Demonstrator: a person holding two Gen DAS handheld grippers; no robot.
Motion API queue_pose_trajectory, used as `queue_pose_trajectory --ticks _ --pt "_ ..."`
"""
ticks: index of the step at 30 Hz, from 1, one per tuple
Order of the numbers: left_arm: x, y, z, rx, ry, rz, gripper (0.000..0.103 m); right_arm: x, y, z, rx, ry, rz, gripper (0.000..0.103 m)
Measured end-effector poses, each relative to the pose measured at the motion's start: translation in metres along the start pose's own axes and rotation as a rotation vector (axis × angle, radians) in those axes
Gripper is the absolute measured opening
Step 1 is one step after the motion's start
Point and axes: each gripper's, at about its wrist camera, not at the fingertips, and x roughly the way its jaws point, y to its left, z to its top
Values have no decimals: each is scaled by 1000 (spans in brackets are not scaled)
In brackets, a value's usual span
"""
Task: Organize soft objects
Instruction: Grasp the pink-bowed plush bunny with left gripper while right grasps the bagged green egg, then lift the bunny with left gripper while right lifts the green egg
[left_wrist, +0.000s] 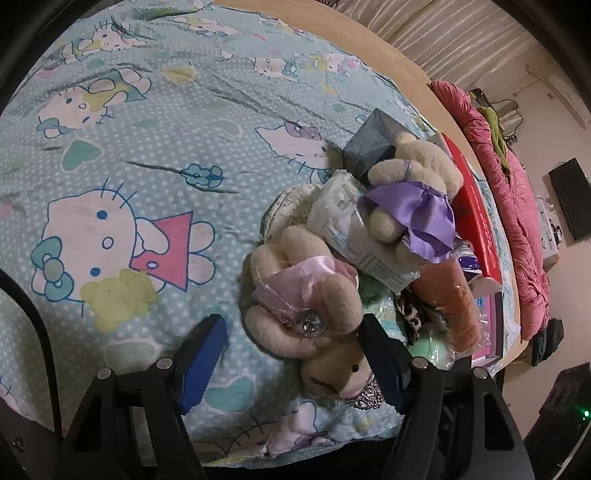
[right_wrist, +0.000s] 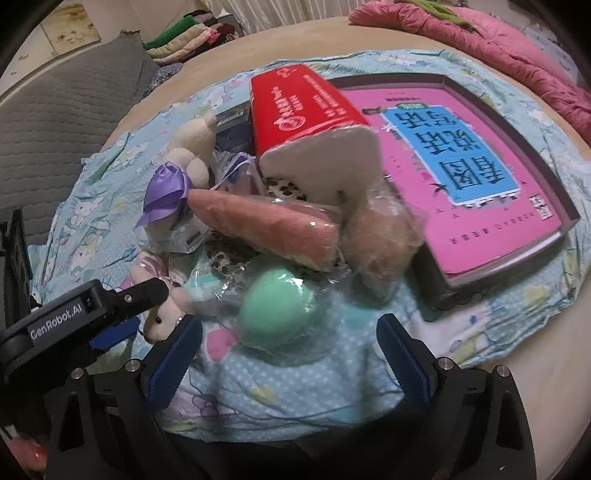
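Left wrist view
- Left gripper (left_wrist: 291, 363): points down at the bed, its 2 blue-padded jaws standing apart around a plush toy; no pad is seen pressing on it.
- Pink-ribbon bunny (left_wrist: 310, 306): cream plush with a pink satin bow and a clear gem, lying on its back between the jaws, head nearest the camera, touching or just beside the right-hand finger.
- Purple-ribbon bunny (left_wrist: 410, 184): second cream plush, lying higher in the pile on a white wipes pack (left_wrist: 351, 229).
- Orange carrot plush (left_wrist: 452, 299): wrapped in clear film, to the right of the pink-ribbon bunny.
- Bedsheet (left_wrist: 122, 155): light blue with white dots and cartoon cats, wrinkled, bare to the left of the pile.
- Pink quilt (left_wrist: 517, 206): bunched along the far right edge of the bed.

Right wrist view
- Right gripper (right_wrist: 288, 354): jaws spread wide over the sheet, nothing between the pads.
- Green ball (right_wrist: 279, 310): mint, soft-looking, in clear film, just ahead of the open jaws.
- Carrot plush: lies across the pile behind the ball, tip pointing left.
- Red book (right_wrist: 314, 133): thick, tilted, leaning on the pile.
- Pink book (right_wrist: 461, 177): flat on the sheet at right.
- Left gripper: enters from the left, over the pink-ribbon bunny's head.
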Motion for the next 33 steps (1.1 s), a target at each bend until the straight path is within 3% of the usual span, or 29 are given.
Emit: queue_pose_trajectory --ticks 3,5,8,21,22,24,33 --pt "2 2 1 -10 1 -11 73 9 2 3 -3 2 -9 85" --pt "3 3 1 -10 0 -18 72 16 4 4 -18 15 -10 64" --pt "5 5 2 -19 9 -35 68 23 6 4 -32 35 10 53" --pt "-6 14 1 -45 -20 -89 38 4 4 -8 -83 73 114 51" --pt "-10 15 0 -46 -26 -100 34 3 5 -7 -91 72 115 51" --pt "-16 14 -1 -41 -32 -134 13 1 5 -7 -100 66 122 51" --pt "-12 8 -5 -24 7 -166 13 4 -6 -6 -68 96 138 51"
